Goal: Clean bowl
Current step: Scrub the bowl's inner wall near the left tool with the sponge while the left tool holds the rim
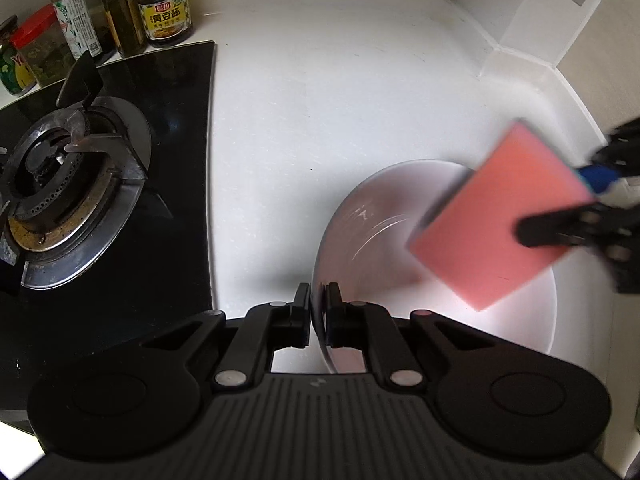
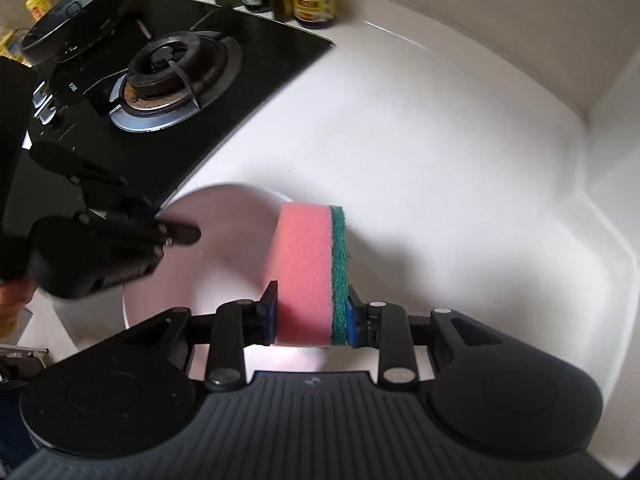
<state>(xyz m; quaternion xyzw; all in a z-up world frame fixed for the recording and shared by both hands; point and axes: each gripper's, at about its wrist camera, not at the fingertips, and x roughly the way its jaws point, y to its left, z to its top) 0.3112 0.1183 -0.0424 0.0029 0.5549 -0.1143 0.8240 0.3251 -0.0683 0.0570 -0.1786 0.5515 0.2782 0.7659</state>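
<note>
A white bowl [image 1: 372, 216] stands tilted on the white counter, its rim pinched by my left gripper [image 1: 318, 312], which is shut on it. It also shows in the right wrist view [image 2: 228, 236], with the left gripper [image 2: 160, 232] on its left rim. My right gripper [image 2: 310, 316] is shut on a pink sponge [image 2: 306, 272] with a green scouring side. In the left wrist view the sponge [image 1: 500, 216] hangs blurred over the bowl's right half, held by the right gripper [image 1: 560, 216].
A black gas hob [image 1: 108, 184] with a burner [image 1: 60, 184] lies left of the bowl. Jars and bottles [image 1: 164, 8] stand behind it. A dark pan [image 2: 76, 16] sits on the far burner. The counter [image 1: 340, 80] ends at walls at the back and right.
</note>
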